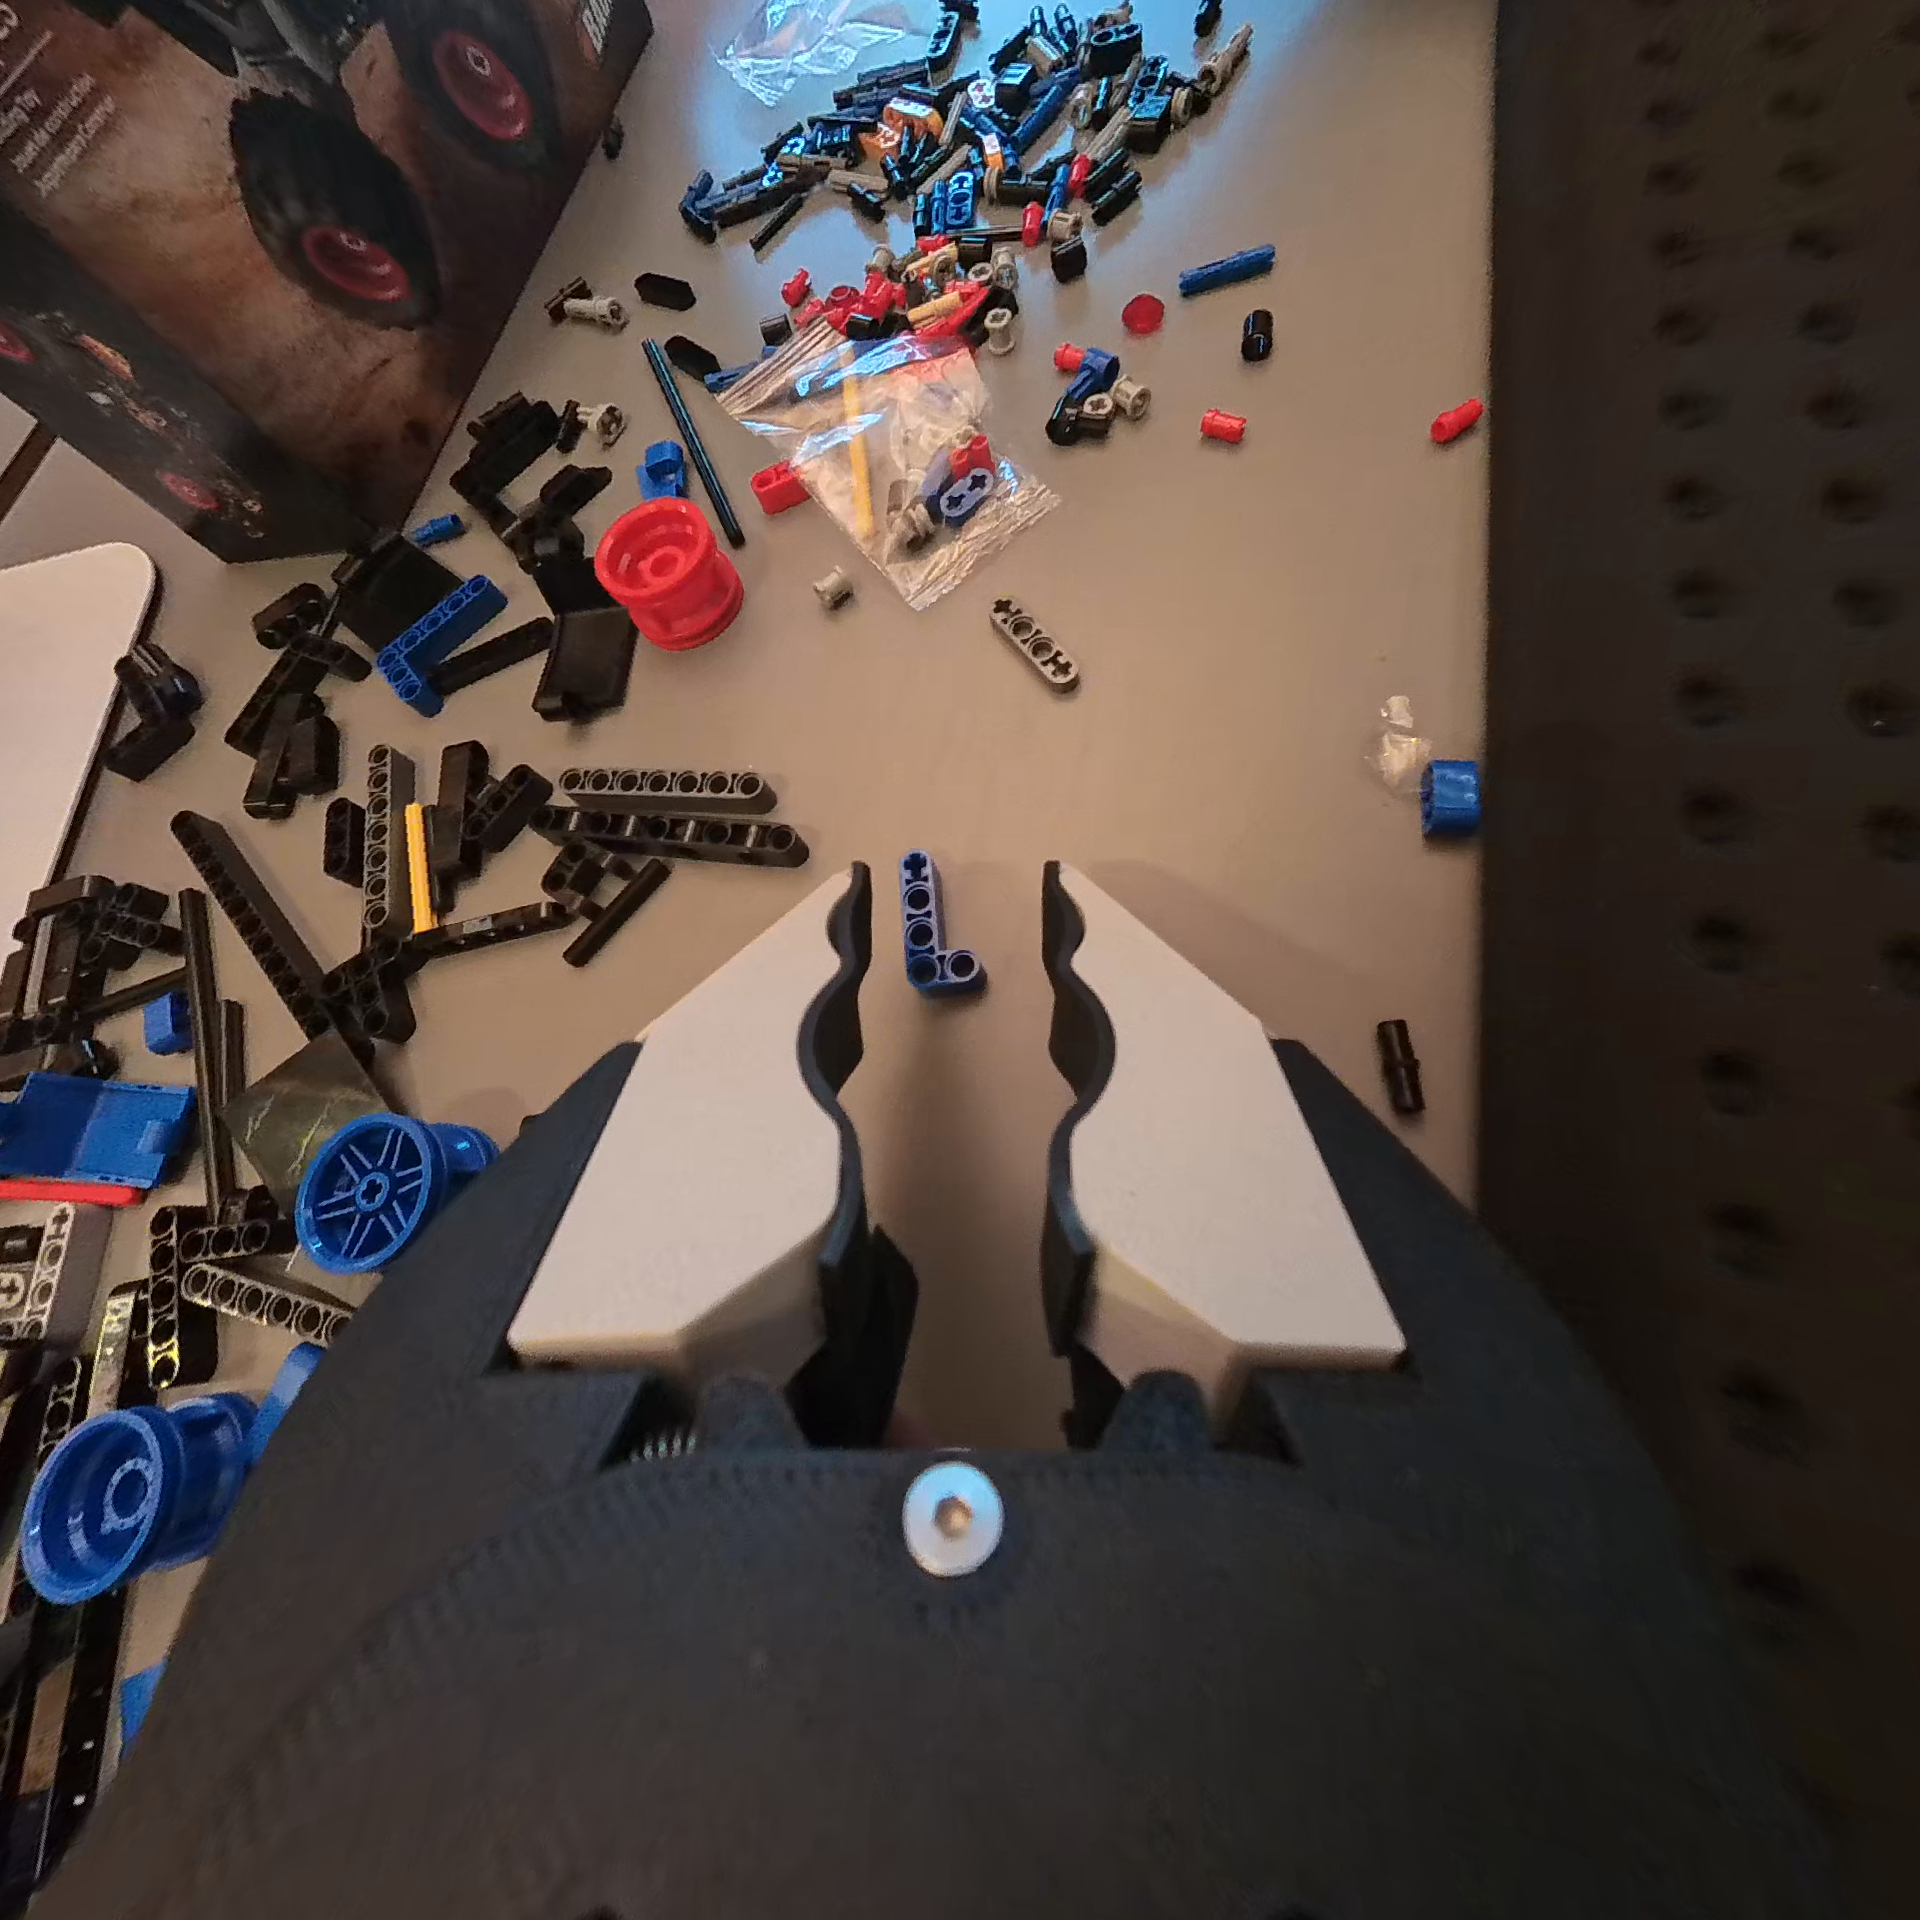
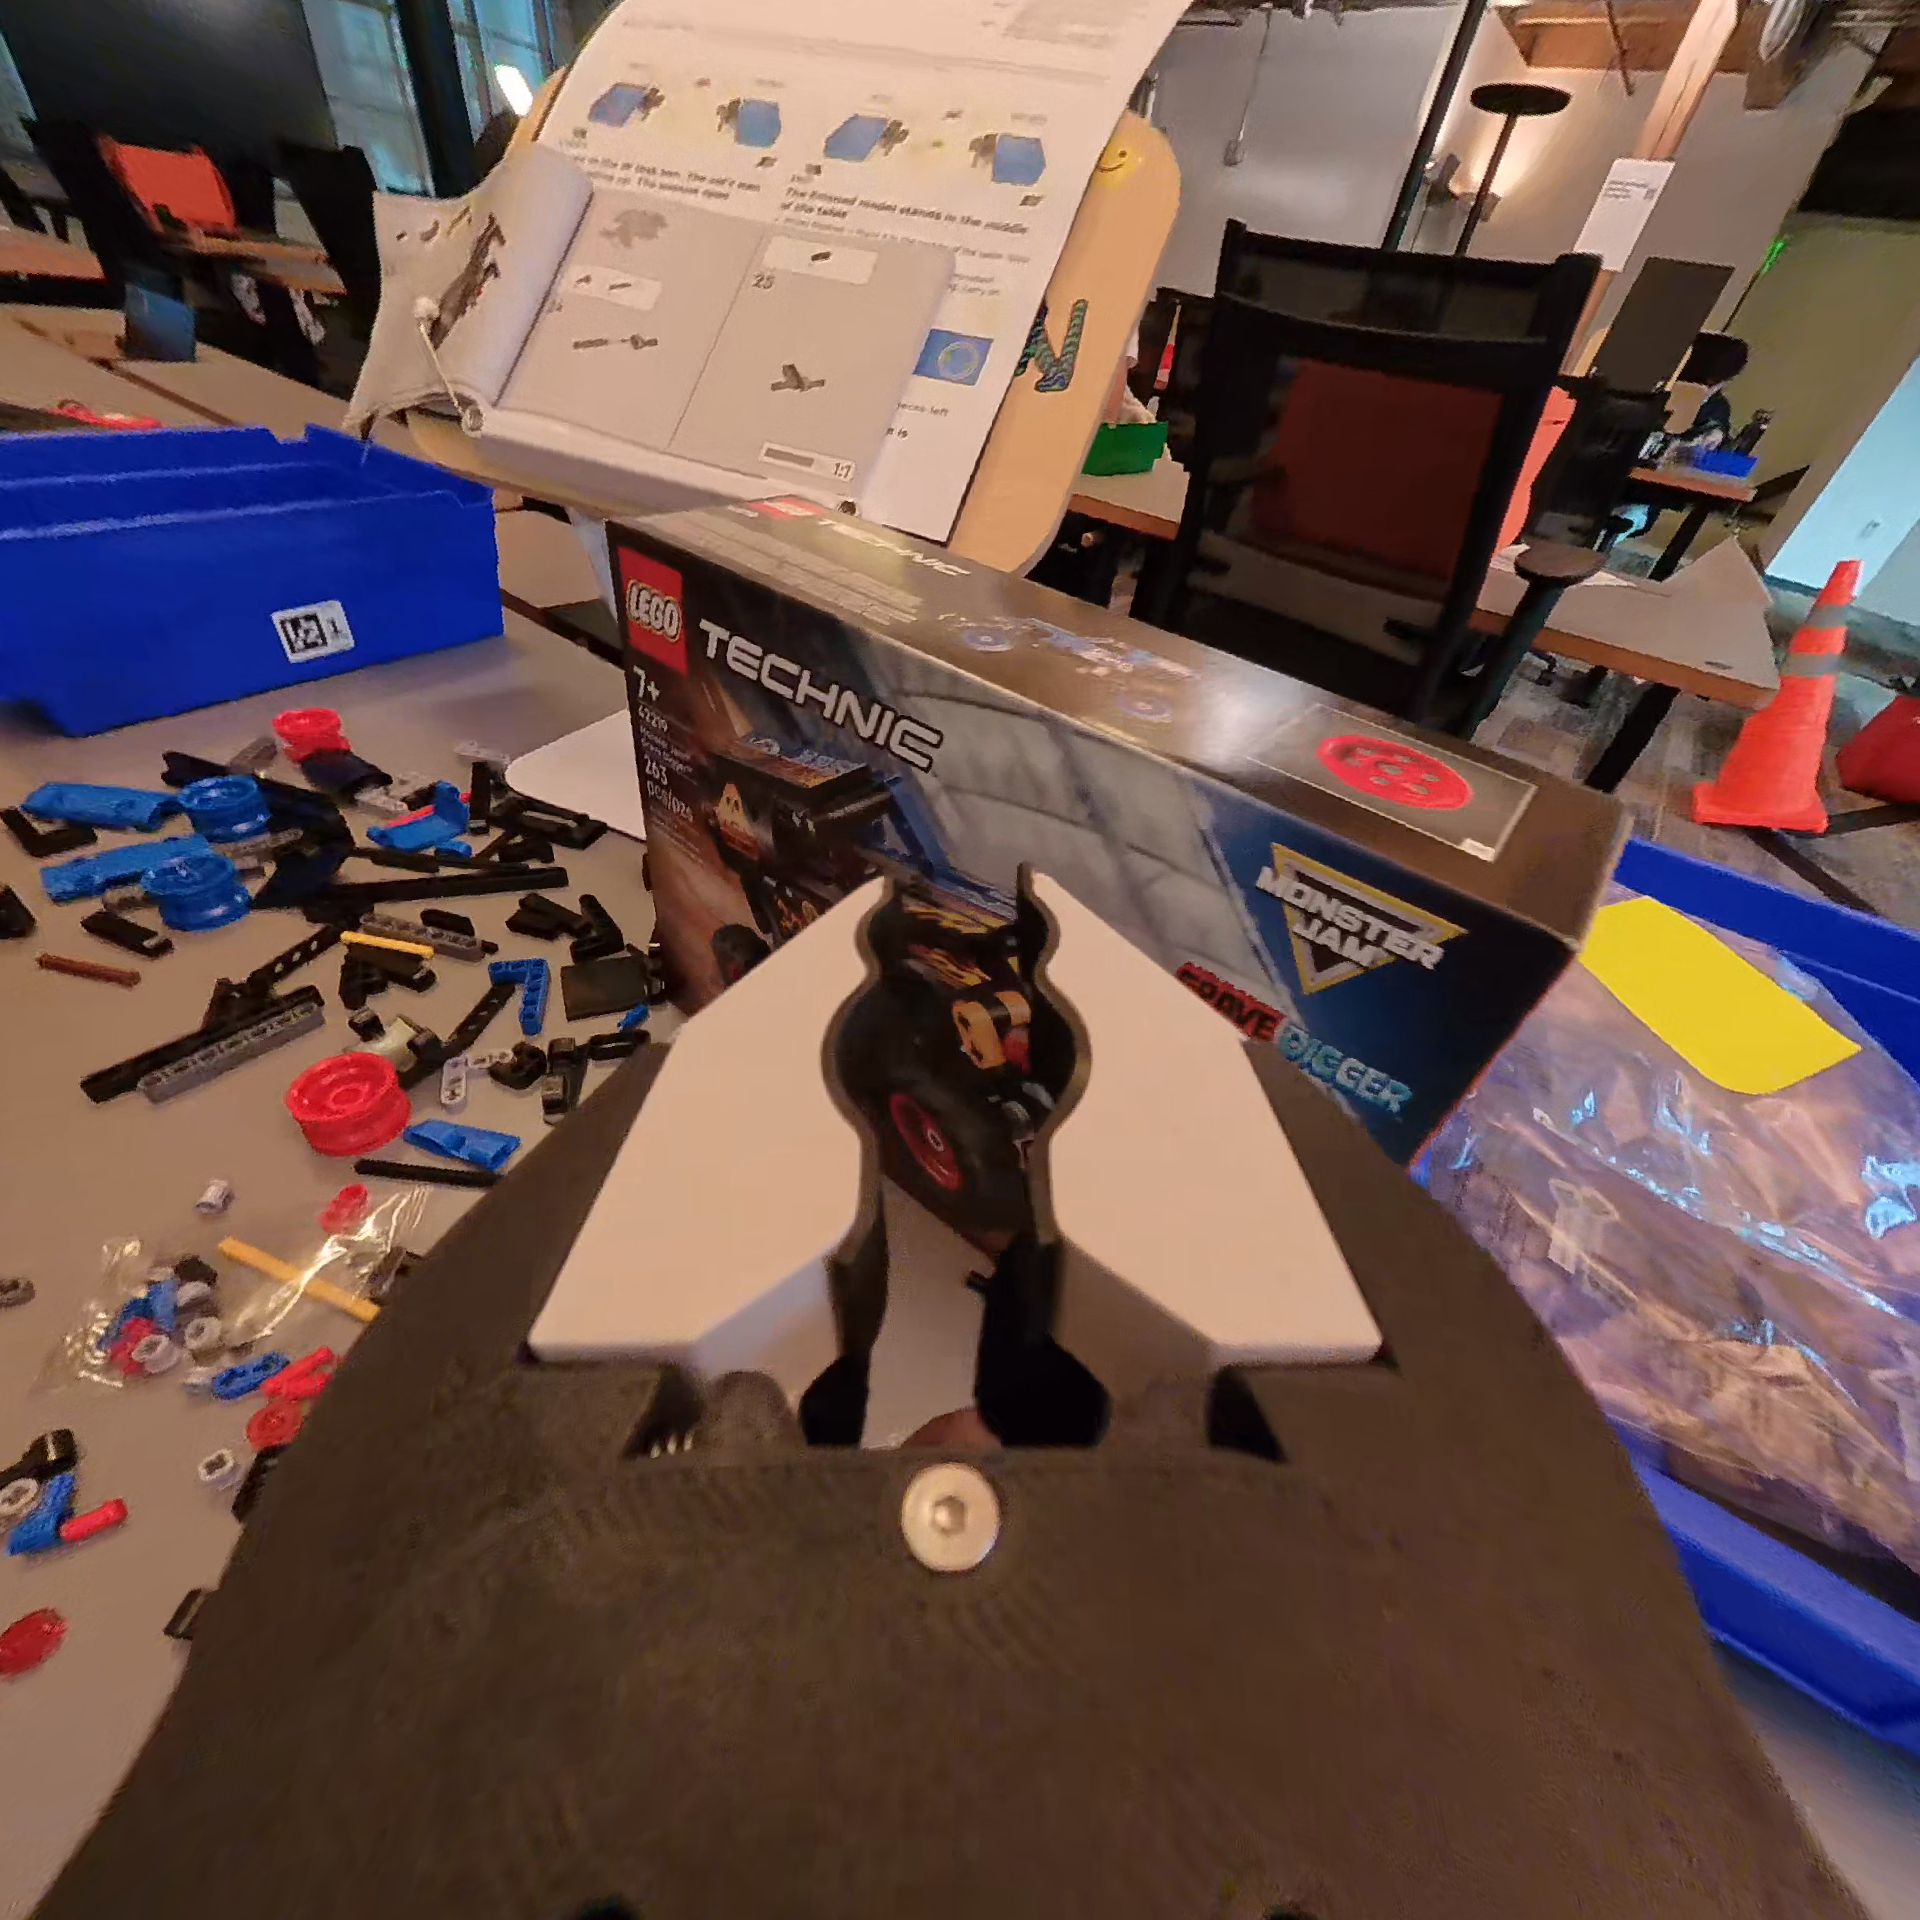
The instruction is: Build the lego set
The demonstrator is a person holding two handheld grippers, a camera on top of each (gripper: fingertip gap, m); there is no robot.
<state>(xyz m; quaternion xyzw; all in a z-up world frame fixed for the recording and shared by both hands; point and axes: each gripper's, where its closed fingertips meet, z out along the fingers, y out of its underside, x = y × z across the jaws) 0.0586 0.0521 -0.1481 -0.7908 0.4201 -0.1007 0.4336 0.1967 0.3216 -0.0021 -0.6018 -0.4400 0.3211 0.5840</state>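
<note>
The left gripper (image 1: 951, 883) hangs spread wide over the grey table (image 1: 1195, 665), its wavy black pads flanking a small blue L-shaped beam (image 1: 928, 935) lying flat, untouched. Black beams at the left edge are cut off. Only the right wrist view shows the glossy set box (image 2: 1091, 790), the blurred open instruction booklet (image 2: 717, 343) and a crinkled plastic bag (image 2: 1683, 1247). The right gripper (image 2: 956, 883) stands slightly parted, empty, aimed at the box.
</note>
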